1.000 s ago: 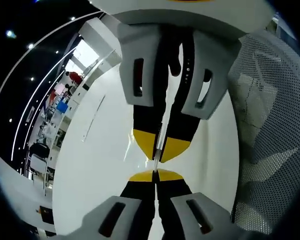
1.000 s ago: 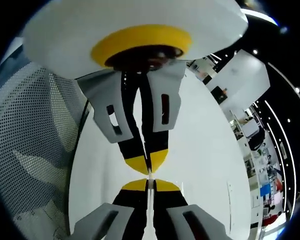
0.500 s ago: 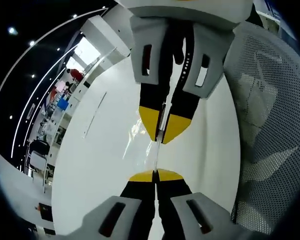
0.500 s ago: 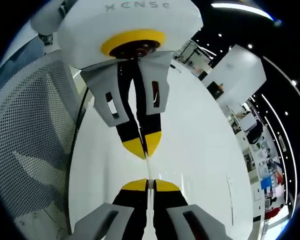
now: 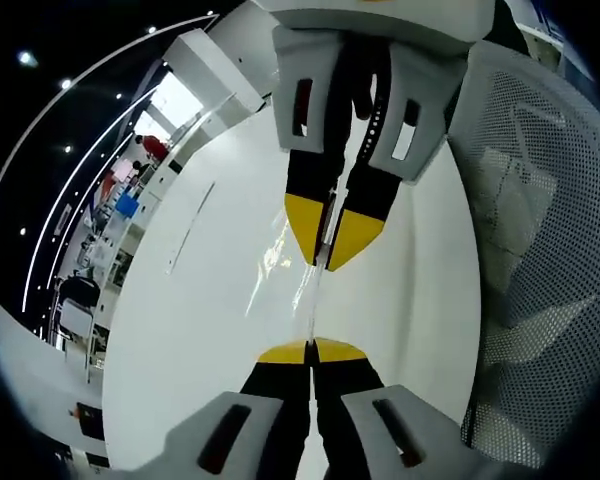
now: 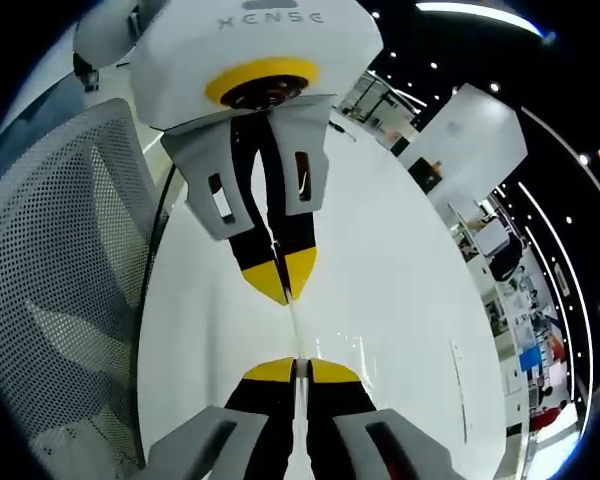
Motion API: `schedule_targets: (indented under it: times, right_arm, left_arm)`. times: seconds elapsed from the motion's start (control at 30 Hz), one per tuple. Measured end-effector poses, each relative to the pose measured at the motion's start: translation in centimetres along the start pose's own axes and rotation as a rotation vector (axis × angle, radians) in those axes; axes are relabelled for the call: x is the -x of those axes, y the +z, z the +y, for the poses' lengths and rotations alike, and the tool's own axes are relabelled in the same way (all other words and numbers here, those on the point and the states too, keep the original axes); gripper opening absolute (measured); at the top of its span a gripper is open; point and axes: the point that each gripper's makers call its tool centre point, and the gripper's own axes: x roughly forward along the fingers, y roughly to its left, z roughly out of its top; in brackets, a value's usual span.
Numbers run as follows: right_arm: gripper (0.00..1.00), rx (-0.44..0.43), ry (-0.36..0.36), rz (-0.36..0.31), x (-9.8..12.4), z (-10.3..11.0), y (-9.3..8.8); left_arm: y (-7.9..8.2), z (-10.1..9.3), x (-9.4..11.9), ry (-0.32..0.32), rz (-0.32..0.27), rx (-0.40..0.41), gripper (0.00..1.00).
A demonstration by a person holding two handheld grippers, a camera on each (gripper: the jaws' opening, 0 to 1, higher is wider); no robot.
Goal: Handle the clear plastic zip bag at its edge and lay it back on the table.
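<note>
Pinching opposite edges of the clear zip bag (image 5: pixel 302 290), left gripper (image 5: pixel 310 346) and right gripper (image 6: pixel 297 364) both have jaws pressed together on it, bag stretched between them above the white table (image 5: pixel 200 300). Mesh chair (image 5: pixel 540 250) alongside. Holding step; next, lower and release.

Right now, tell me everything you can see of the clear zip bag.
The clear zip bag looks like thin, glossy, transparent plastic, seen nearly edge-on as a stretched strip with bright glints. It spans between the left gripper and the right gripper, both shut on its edge, above the white table. Its zip and contents can't be made out.
</note>
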Motion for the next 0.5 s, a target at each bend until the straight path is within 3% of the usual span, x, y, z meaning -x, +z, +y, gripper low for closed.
schedule_targets:
  times: [0.5]
  right_arm:
    - [0.00, -0.043, -0.030, 0.024, 0.7, -0.3, -1.9]
  left_arm:
    - [-0.2, 0.1, 0.1, 0.009, 0.007, 0.007, 0.00]
